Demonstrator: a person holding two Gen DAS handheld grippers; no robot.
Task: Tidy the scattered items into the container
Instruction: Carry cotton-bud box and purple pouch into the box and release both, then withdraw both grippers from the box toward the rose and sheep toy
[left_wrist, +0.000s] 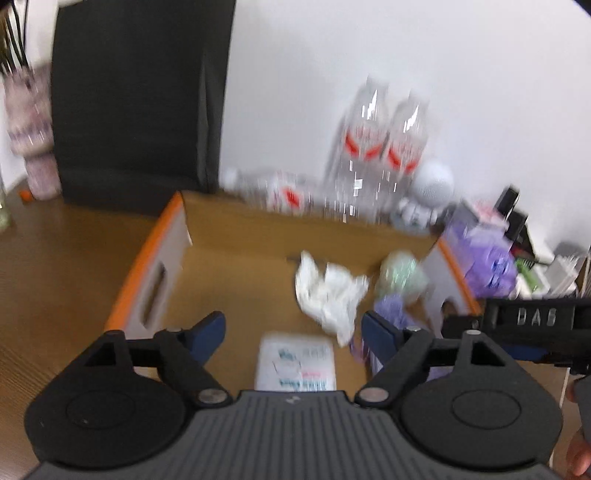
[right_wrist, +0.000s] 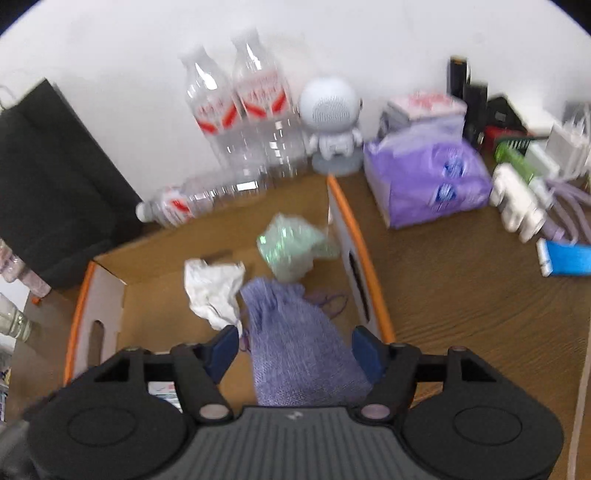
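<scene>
Holding the left hand-held gripper over the open cardboard box, tilting it down toward the box floor, keeping its blue pads spread wide and grasping nothing. Looking between those pads at a flat white printed packet lying on the box floor at the near side.

Holding the right hand-held gripper close beside the left one over the same box, likewise released. Framing a purple mesh pouch between its separated pads without clamping it. Seeing that pouch lying inside the box, reaching from under the gripper toward the middle, with its drawstring trailing toward the orange-edged right wall.

Also showing, inside the box: a crumpled white paper touching the pouch's left edge, and a crumpled pale green wrapper beyond it, near the far right corner.

Showing, outside the box on the brown tabletop: two clear bottles with red labels standing upright against the white wall, a third bottle lying on its side just behind the box's far edge, a small white astronaut figure beside the upright pair, a purple tissue pack to the right of the box, and a black bag standing to the left. Blurring everything slightly.
</scene>
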